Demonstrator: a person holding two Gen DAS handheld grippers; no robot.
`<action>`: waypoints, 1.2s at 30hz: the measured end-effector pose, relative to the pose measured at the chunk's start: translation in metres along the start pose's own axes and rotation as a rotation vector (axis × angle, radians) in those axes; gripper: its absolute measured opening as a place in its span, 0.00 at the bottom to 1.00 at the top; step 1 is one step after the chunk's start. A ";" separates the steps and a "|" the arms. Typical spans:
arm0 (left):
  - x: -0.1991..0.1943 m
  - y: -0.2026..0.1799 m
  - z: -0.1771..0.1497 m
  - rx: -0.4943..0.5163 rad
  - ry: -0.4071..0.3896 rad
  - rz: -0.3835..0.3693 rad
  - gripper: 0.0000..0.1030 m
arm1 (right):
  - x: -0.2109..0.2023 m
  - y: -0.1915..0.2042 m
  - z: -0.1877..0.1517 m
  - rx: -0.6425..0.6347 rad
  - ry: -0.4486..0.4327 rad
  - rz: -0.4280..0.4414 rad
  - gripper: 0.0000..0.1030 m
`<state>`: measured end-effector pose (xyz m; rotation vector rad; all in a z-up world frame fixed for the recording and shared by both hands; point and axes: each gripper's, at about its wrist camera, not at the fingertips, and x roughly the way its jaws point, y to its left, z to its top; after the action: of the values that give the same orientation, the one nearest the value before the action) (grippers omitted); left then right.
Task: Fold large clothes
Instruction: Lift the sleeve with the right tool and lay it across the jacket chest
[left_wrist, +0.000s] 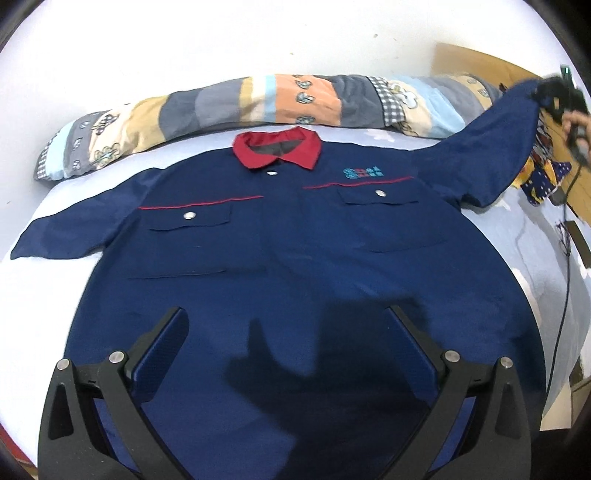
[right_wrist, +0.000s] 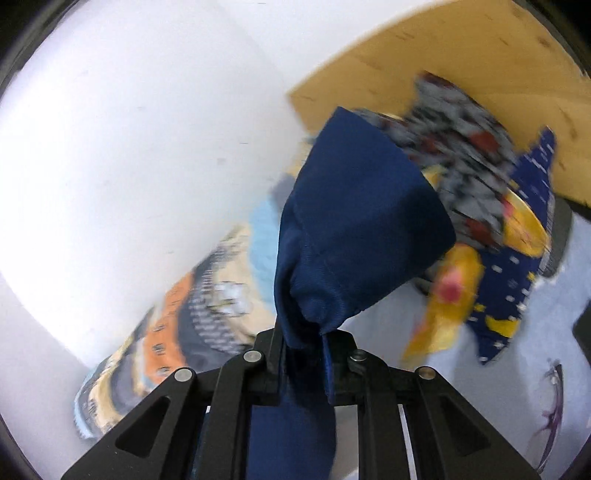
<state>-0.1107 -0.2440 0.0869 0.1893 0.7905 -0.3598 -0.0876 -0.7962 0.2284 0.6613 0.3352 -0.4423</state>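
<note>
A large navy work shirt (left_wrist: 295, 236) with a red collar (left_wrist: 277, 147) lies face up on the bed, with two chest pockets. My left gripper (left_wrist: 286, 317) is open and empty above the shirt's lower front. My right gripper (right_wrist: 303, 336) is shut on the end of the shirt's right-hand sleeve (right_wrist: 351, 229) and holds it lifted off the bed. In the left wrist view the right gripper (left_wrist: 554, 94) shows at the far right with the raised sleeve (left_wrist: 498, 147) stretched up to it.
A rolled patchwork quilt (left_wrist: 240, 107) lies along the wall behind the collar. A patterned yellow and navy cloth (right_wrist: 498, 258) lies by the wooden headboard (right_wrist: 461, 66). A black cable (left_wrist: 565, 295) runs down the bed's right side. A white wall stands behind.
</note>
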 end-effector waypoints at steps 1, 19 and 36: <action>-0.002 0.005 0.000 -0.009 -0.005 0.002 1.00 | -0.008 0.026 0.002 -0.027 -0.003 0.018 0.15; -0.052 0.134 -0.017 -0.227 -0.090 0.049 1.00 | -0.044 0.413 -0.236 -0.559 0.209 0.276 0.16; -0.062 0.218 -0.043 -0.415 -0.067 0.112 1.00 | 0.010 0.426 -0.492 -0.904 0.554 0.419 0.66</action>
<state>-0.0947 -0.0150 0.1091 -0.1660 0.7680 -0.0910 0.0540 -0.1785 0.0772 -0.0625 0.8340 0.3174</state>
